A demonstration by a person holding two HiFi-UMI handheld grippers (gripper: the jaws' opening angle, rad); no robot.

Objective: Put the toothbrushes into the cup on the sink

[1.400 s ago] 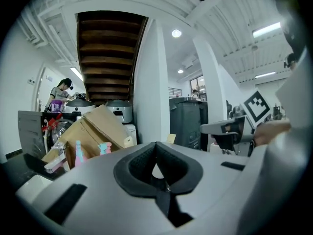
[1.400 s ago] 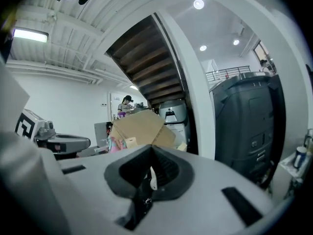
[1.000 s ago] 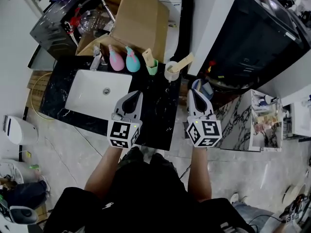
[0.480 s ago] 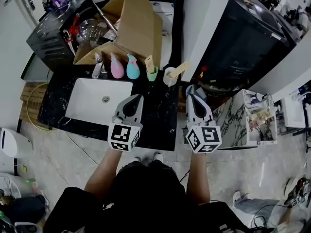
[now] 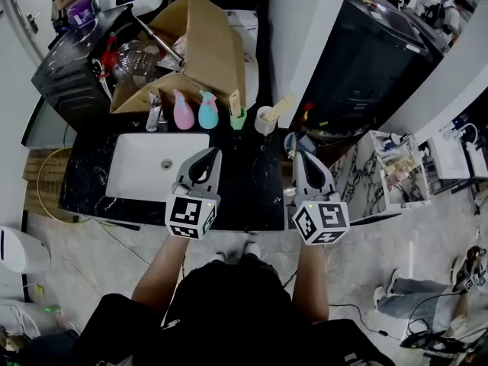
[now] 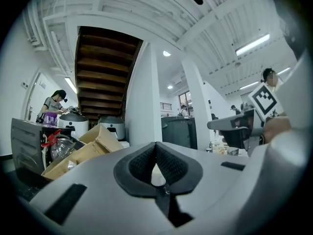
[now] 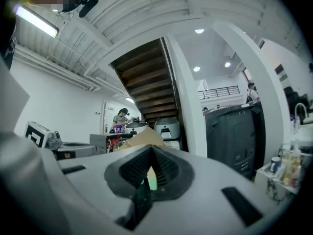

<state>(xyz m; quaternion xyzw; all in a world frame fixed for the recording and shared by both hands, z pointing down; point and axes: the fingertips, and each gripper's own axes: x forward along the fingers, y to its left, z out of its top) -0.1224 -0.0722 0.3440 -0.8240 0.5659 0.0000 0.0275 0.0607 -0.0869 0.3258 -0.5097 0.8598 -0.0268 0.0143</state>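
At the counter's (image 5: pixel 252 189) twelve o'clock edge stand a green cup (image 5: pixel 239 118) and, at its three o'clock, a white cup (image 5: pixel 264 120). There is a toothbrush (image 5: pixel 234 101) in the first and a toothbrush (image 5: pixel 280 107) in the second. The sink (image 5: pixel 145 175) lies at their eight o'clock. At six o'clock hover the left gripper (image 5: pixel 212 152) and right gripper (image 5: pixel 299 156), jaws pressed together, empty.

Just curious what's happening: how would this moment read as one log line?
left gripper: shut, empty | right gripper: shut, empty | green cup: brush inside | white cup: brush inside | grippers short of cups
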